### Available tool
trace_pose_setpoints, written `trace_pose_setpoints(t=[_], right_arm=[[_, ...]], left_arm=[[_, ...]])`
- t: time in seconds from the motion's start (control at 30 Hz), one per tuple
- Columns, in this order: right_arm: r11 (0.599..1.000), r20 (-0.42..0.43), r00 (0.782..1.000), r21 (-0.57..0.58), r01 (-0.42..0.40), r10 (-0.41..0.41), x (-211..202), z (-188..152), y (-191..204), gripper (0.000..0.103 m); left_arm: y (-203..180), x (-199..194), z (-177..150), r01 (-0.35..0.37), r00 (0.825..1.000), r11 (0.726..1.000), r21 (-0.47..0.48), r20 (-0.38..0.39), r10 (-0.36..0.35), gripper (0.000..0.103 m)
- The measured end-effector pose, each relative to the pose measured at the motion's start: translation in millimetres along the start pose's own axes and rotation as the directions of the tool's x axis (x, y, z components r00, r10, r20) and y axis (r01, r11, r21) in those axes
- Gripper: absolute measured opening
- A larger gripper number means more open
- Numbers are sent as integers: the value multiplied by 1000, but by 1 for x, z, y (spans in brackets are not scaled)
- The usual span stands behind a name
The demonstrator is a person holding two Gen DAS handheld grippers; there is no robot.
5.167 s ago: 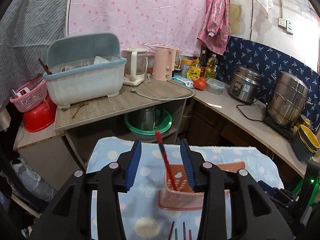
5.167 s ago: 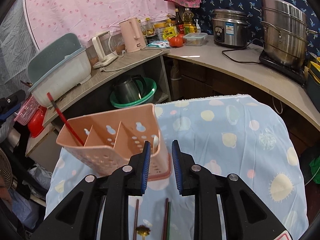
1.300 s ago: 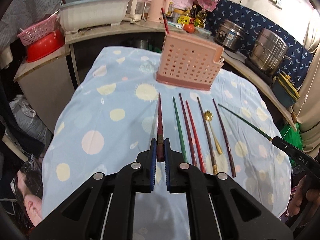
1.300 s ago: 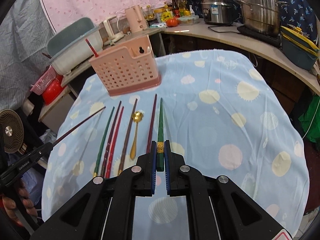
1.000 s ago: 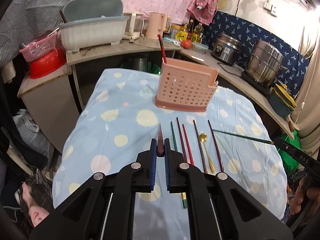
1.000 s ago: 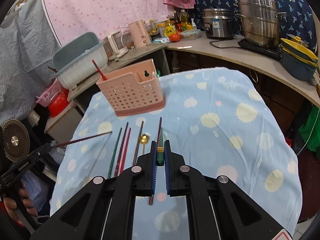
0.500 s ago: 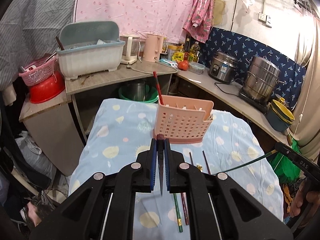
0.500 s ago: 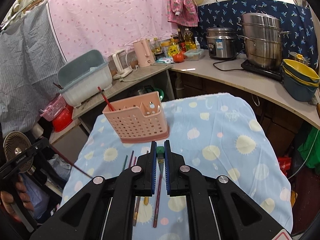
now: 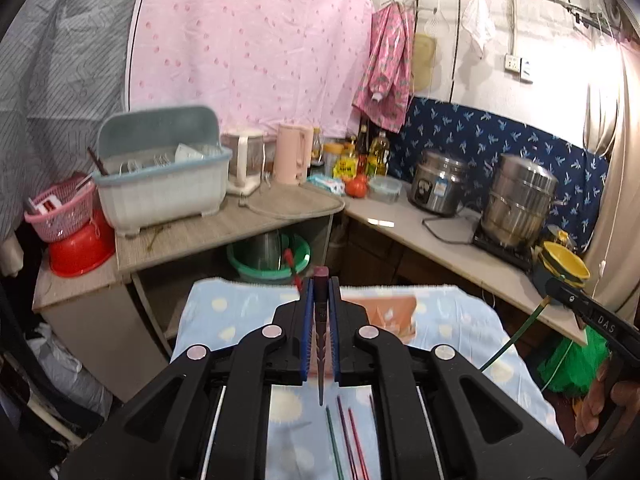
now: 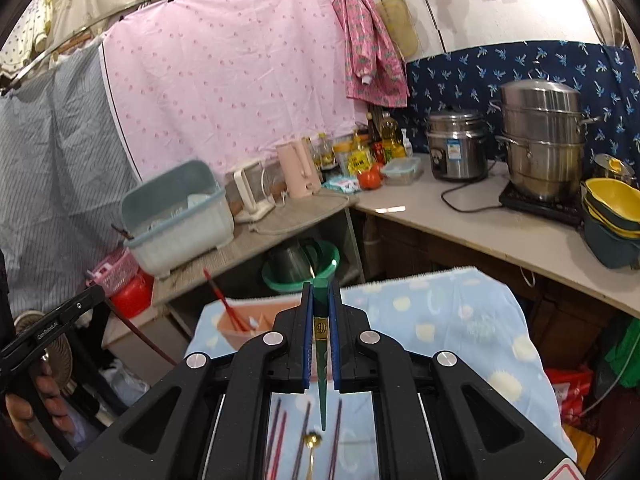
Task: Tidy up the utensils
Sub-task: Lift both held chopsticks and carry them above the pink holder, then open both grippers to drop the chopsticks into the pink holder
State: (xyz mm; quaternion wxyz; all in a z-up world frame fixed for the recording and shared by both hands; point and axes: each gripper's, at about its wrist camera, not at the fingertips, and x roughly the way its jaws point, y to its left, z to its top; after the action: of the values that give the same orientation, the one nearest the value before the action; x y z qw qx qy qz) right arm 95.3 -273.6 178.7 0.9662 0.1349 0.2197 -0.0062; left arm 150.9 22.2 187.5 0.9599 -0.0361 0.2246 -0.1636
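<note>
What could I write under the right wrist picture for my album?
The right gripper holds a green chopstick above the dotted cloth, near the pink basket.

A dark maroon chopstick (image 9: 321, 344) shows at centre frame between blue pads, a green chopstick with a gold band (image 10: 321, 344) likewise, above a pale blue tablecloth with yellow-white dots (image 10: 460, 320) and a salmon-pink perforated plastic caddy (image 10: 240, 330).

The utensil holder (image 10: 248, 326) stands on the table (image 10: 460, 320); loose chopsticks (image 10: 280, 432) lie nearer; the counter (image 10: 460, 216) runs behind.
</note>
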Motion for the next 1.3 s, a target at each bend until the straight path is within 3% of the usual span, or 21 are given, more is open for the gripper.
trace_pose_setpoints(t=[0.2, 0.4, 0.6, 0.87, 0.97, 1.03, 1.07, 1.1, 1.3], right_arm=[[1000, 63, 998, -4, -4, 4, 28, 40, 13, 7], [1000, 92, 996, -7, -10, 10, 61, 64, 27, 7], [1000, 60, 998, 6, -14, 14, 101, 60, 27, 7], [1000, -67, 997, 11, 26, -25, 155, 23, 13, 7], [999, -90, 995, 24, 42, -40, 164, 13, 6, 14], [998, -86, 995, 35, 58, -55, 164, 9, 3, 37], [997, -76, 995, 35, 69, -66, 163, 8, 2, 40], [997, -71, 995, 31, 76, -74, 161, 6, 2, 40], [997, -66, 995, 12, 81, -80, 152, -2, 3, 40]], left_arm=[[-8, 17, 50, 16, 996, 1000, 2, 88, -16, 7], [-13, 46, 74, 7, 991, 1000, 4, 135, -8, 7], [-7, 85, 62, 3, 996, 1000, -11, 88, -2, 7], [13, 135, 20, -2, 1000, 997, -72, -17, 0, 7], [19, 143, 10, -16, 999, 996, -84, -35, 13, 7], [21, 144, 7, -48, 998, 995, -88, -32, 45, 21], [23, 144, 6, -55, 998, 994, -95, -35, 51, 36], [26, 144, 5, -63, 998, 992, -109, -33, 60, 43], [31, 141, -2, -78, 996, 991, -110, -52, 73, 43]])
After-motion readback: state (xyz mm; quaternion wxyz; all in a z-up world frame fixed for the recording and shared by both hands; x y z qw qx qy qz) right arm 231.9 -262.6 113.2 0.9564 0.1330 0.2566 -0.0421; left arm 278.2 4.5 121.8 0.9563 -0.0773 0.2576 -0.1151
